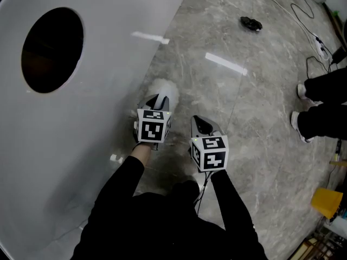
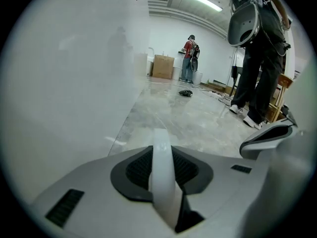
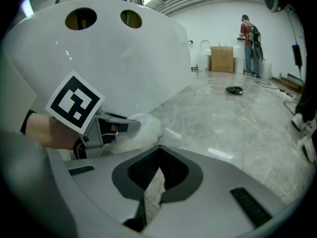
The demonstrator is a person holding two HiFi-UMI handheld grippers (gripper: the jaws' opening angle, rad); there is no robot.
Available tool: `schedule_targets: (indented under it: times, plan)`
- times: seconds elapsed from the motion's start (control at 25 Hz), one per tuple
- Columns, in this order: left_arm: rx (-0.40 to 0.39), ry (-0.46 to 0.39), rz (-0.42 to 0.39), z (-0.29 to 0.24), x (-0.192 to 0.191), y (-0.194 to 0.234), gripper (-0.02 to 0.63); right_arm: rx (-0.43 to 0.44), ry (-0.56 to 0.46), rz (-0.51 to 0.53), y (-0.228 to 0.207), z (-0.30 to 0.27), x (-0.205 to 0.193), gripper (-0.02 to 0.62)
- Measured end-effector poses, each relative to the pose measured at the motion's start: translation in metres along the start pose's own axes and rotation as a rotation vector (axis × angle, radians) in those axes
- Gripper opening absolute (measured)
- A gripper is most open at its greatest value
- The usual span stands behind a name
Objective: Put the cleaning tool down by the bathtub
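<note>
the white bathtub [image 1: 81, 145] filled the left side of the head view, its smooth outer wall curving down to a grey marble floor [image 1: 255, 123], with a dark round hole in its upper part. on the right edge stood a person in black trousers and white shoes [image 1: 320, 104].

both grippers hung low over the floor, side by side, just beside the foot of the bathtub. the left gripper [image 1: 158, 101] was nearest to the wall, and its jaws were clamped on the cleaning tool [image 1: 167, 90]. in the left gripper view the tool's smooth white handle [image 2: 162, 167] ran straight up between the two dark pads and out past the tips. the fluffy white head [image 3: 143, 129] of the tool stuck out in front of this gripper. it lay close against the base of the bathtub, very low above the floor. whether the head touched the floor or the wall, i could not tell.

the right gripper [image 1: 202, 124] was a little apart from the tool, on the side away from the bathtub. its jaws were together at the tips, only a thin slit of floor showed between them, and nothing was in them.

farther off on the floor lay a small black object [image 1: 251, 23], and thin cables [image 1: 303, 10] ran toward the person's feet. a yellow thing [image 1: 327, 202] lay at the lower right. against the far wall, in the right gripper view, stood a cardboard box [image 3: 222, 58].
</note>
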State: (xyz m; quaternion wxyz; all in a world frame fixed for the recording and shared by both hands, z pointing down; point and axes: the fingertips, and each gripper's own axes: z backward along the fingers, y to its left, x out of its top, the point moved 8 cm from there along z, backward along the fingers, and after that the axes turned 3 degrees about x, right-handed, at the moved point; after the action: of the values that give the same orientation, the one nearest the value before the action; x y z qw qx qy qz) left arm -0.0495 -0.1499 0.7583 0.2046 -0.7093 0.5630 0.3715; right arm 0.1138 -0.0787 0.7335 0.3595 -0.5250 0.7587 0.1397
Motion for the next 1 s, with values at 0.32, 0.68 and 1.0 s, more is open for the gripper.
schedule_targets:
  times: [0.32,0.68,1.0]
  plan:
    - [-0.004,-0.015,-0.023,-0.001,0.001,-0.003,0.101,0.001,0.001,-0.014,-0.003,0.001,-0.001,-0.001]
    - [-0.017,-0.046,-0.003,0.014,0.013,-0.001,0.114,-0.01,-0.007,-0.017,-0.001,0.007,0.003,0.0]
    - [-0.057,-0.096,0.022,0.038,0.026,0.0,0.114,-0.025,-0.013,-0.002,0.006,0.015,0.011,-0.002]
